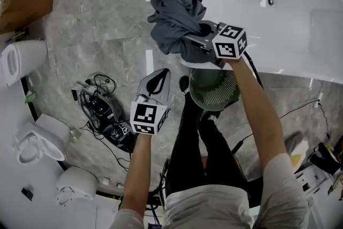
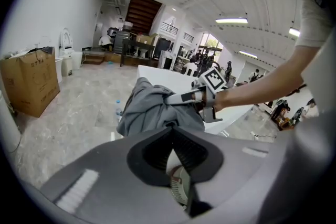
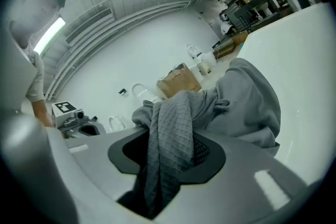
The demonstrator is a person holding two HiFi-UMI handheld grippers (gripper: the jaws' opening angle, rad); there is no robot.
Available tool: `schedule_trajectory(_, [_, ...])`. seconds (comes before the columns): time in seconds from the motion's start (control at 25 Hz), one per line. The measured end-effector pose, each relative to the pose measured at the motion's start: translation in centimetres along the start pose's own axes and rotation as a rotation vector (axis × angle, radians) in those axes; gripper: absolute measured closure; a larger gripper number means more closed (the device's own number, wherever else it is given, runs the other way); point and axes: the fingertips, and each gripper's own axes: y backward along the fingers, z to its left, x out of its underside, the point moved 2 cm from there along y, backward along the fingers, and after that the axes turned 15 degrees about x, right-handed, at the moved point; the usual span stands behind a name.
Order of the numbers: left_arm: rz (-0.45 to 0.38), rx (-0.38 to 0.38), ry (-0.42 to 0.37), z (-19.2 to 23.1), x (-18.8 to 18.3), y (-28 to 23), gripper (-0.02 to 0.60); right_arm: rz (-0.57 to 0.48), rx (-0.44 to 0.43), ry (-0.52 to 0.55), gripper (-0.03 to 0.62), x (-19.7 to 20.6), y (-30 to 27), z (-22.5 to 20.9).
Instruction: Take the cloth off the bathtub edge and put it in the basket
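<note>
R gripper (image 1: 192, 40): jaws clamped on grey cloth (image 1: 174, 2) at bathtub rim (image 1: 284, 59); L gripper (image 1: 159, 76): jaws shut, empty.
Only a fold's in the grip, bulk heaped on rim. It could slip out on lift, or loose tail may drag & hang over small green basket (image 1: 214, 91), tipping it.
</note>
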Motion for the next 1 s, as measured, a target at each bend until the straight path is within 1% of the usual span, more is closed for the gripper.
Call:
schedule_trajectory(0.08, [0.004, -0.002, -0.009, -1.2, 0.2, -0.2, 0.523, -0.031, -0.045, -0.007, 0.461, 1.0, 2.4, 2.3])
schedule_trajectory(0.2, [0.019, -0.028, -0.014, -2.8, 1.1, 0.2, 0.523, -0.084, -0.073, -0.004, 0.462, 2.3, 6.6, 5.5])
schedule_trajectory(0.28, [0.0, -0.054, -0.008, -3.7, 1.9, 0.9, 0.52, -0.115, -0.079, 0.011, 0.462, 2.9, 9.8, 7.4])
schedule_trajectory(0.32, [-0.017, -0.054, -0.006, -4.3, 2.1, 1.3, 0.519, -0.127, -0.082, 0.024, 0.462, 3.1, 11.6, 8.3])
schedule_trajectory(0.36, [-0.027, -0.043, -0.015, -5.0, 2.4, 1.5, 0.45, -0.136, -0.086, 0.041, 0.462, 3.2, 13.4, 9.3])
schedule_trajectory(0.4, [-0.02, -0.027, -0.043, -5.8, 2.6, 1.7, 0.352, -0.143, -0.093, 0.061, 0.462, 3.2, 15.3, 10.2])
schedule_trajectory(0.48, [0.051, 0.02, -0.157, -7.6, 3.5, 1.6, 0.187, -0.153, -0.128, 0.107, 0.462, 3.1, 19.0, 12.1])
schedule_trajectory(0.56, [0.15, 0.08, -0.269, -9.2, 4.9, 1.0, 0.083, -0.162, -0.2, 0.149, 0.462, 2.8, 22.6, 14.4])
schedule_trajectory(0.6, [0.191, 0.107, -0.304, -10.0, 5.6, 0.5, 0.043, -0.165, -0.245, 0.167, 0.462, 2.6, 24.4, 15.5])
schedule_trajectory(0.68, [0.244, 0.143, -0.342, -11.6, 6.5, -0.8, -0.027, -0.166, -0.336, 0.205, 0.462, 2.1, 27.9, 18.0])
schedule_trajectory(0.72, [0.25, 0.156, -0.36, -12.7, 6.6, -1.7, -0.053, -0.159, -0.373, 0.227, 0.462, 2.1, 29.4, 19.2])
schedule_trajectory(0.8, [0.219, 0.196, -0.397, -15.4, 5.9, -3.8, -0.06, -0.132, -0.424, 0.272, 0.462, 2.6, 32.0, 21.5])
schedule_trajectory(0.92, [0.139, 0.313, -0.423, -20.8, 4.9, -7.0, -0.057, -0.113, -0.493, 0.297, 0.462, 3.9, 34.8, 24.0])
schedule_trajectory(0.96, [0.115, 0.356, -0.424, -22.7, 4.6, -7.8, -0.05, -0.118, -0.512, 0.289, 0.462, 4.3, 35.7, 24.4])
schedule_trajectory(1.0, [0.09, 0.396, -0.424, -24.5, 4.3, -8.5, -0.011, -0.129, -0.522, 0.273, 0.461, 4.7, 36.6, 24.5])
